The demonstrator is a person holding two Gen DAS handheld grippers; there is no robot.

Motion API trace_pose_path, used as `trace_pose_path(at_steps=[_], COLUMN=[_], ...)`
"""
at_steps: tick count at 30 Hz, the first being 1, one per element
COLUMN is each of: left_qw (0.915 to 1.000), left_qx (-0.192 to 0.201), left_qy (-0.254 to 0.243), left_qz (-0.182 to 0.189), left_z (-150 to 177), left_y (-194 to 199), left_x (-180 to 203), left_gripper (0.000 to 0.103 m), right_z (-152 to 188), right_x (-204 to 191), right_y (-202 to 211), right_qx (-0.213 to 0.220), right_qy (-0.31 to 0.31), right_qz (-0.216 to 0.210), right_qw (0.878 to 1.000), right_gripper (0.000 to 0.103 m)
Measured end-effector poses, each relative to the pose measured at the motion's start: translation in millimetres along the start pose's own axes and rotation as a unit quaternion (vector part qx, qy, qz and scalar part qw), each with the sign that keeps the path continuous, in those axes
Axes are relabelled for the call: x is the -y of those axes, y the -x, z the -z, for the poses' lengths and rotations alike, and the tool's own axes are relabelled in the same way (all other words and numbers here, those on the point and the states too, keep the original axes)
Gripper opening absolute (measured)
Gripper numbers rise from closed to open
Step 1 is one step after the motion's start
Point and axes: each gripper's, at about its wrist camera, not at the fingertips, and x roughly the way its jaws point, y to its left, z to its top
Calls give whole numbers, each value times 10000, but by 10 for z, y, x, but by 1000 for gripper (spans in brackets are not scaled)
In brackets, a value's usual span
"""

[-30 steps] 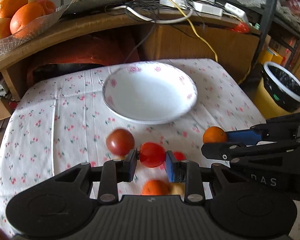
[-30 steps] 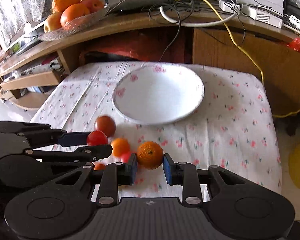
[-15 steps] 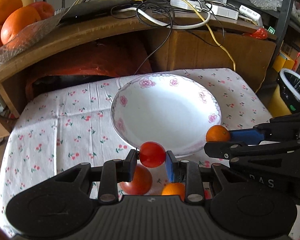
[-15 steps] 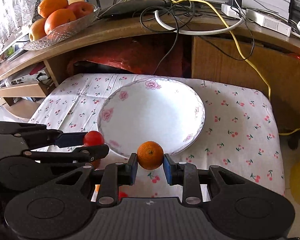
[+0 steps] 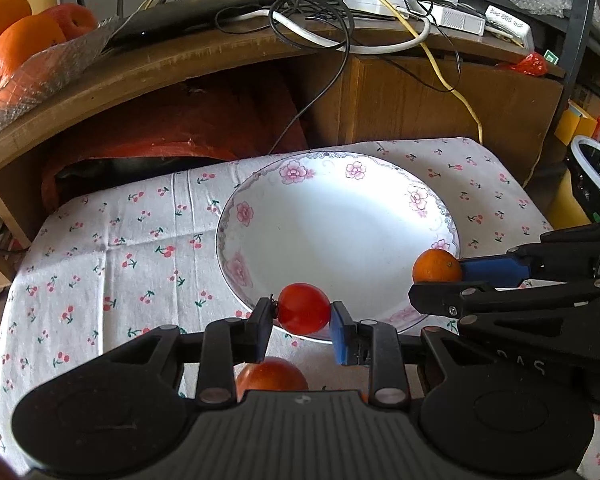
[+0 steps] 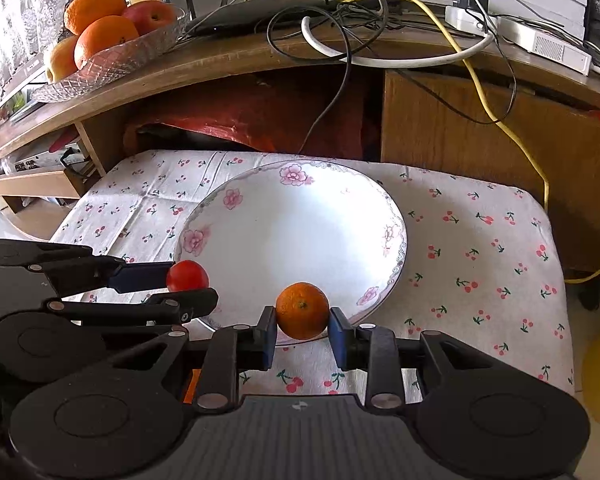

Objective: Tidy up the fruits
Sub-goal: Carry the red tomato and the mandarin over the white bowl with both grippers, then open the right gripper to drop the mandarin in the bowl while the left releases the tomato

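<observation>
The small round red tomato (image 5: pixel 303 309) sits pinched between the pads of the left hand-held gripper (image 5: pixel 302 330), held above the near rim of the wide white porcelain plate with pink flower decoration (image 5: pixel 284 216). The small round orange mandarin (image 6: pixel 302 311) is clamped likewise in the right hand-held gripper (image 6: pixel 302 334), also over the plate's near edge, to the tomato's right. Both fruits are in the air, touching nothing but the pads.

The step in hand looks to be setting both fruits into the plate. To do it well, carry each one further past the rim toward the flat white middle, lower until it nearly meets the porcelain, then ease the jaws apart slowly; round fruit let go from height or on the sloping rim is likely to roll. Keep the two grippers apart so they do not knock together.

A second, larger red tomato (image 5: pixel 271 376) lies on the cherry-print cloth covering the tabletop (image 5: pixel 100 248), just beneath the left gripper, waiting its turn.
</observation>
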Motion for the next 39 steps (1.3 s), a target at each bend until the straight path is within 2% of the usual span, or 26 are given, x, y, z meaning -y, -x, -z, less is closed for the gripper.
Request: trace_pose_path(at_steps=[25,39], left_qw=[10000,9999], left_qx=[11,136], left_qy=[78,98], left_qz=[-29,42], left_z=[-21,-15], left_y=[-13,85], left_x=[-21,-32], left_gripper=[40,44], right_z=[0,3], right_x=[34,49], right_y=[-9,127], right_qx=[82,238], right_qy=[-51,-24], right_qz=[10,33], right_qw=[10000,9997], right_gripper=[31,35])
